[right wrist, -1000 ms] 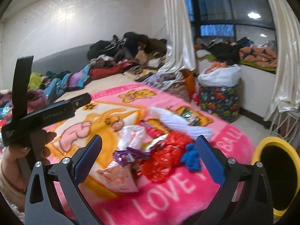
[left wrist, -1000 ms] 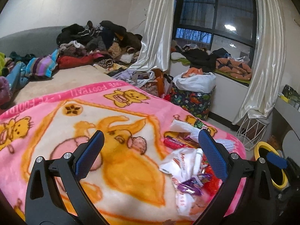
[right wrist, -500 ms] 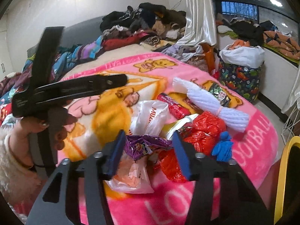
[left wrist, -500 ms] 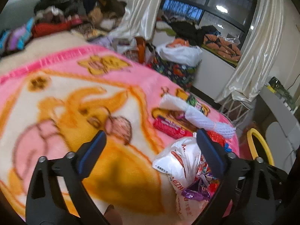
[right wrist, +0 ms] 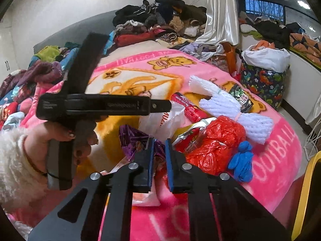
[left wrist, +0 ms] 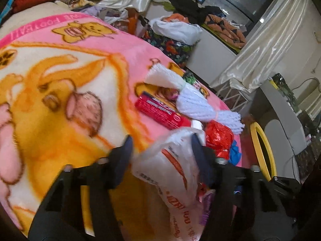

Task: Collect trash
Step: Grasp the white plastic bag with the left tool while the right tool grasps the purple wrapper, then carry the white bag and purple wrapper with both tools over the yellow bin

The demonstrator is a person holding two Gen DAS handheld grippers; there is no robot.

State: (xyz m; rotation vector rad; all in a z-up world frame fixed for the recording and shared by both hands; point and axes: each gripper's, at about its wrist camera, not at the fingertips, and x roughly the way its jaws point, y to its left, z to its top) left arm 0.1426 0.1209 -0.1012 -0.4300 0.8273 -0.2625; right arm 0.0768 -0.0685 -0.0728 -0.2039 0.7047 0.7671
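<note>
A heap of trash lies on the pink cartoon blanket (left wrist: pixel 60 84). My left gripper (left wrist: pixel 160 150) is half closed around the top of a white plastic bag (left wrist: pixel 172 170) with red print; its jaws are still apart. My right gripper (right wrist: pixel 159 156) is nearly shut on a purple foil wrapper (right wrist: pixel 134 138). Beside them lie a red crumpled bag (right wrist: pixel 216 146), a blue glove (right wrist: pixel 241 160), a red tube (left wrist: pixel 160 112) and a white foam net bundle (left wrist: pixel 192 102). The left gripper's body (right wrist: pixel 104 105) shows in the right wrist view, over the white bag (right wrist: pixel 166 120).
A yellow-rimmed bin (left wrist: pixel 260 150) stands off the bed's right edge, also in the right wrist view (right wrist: pixel 307 190). Piled clothes (right wrist: pixel 160 20) cover the far end of the bed. A floral basket (right wrist: pixel 262 82) and a white wire stand (left wrist: pixel 232 96) sit by the window wall.
Both grippers have moved down and forward into the heap. The left jaws have narrowed around the white bag. The right jaws have closed from wide open onto the purple wrapper.
</note>
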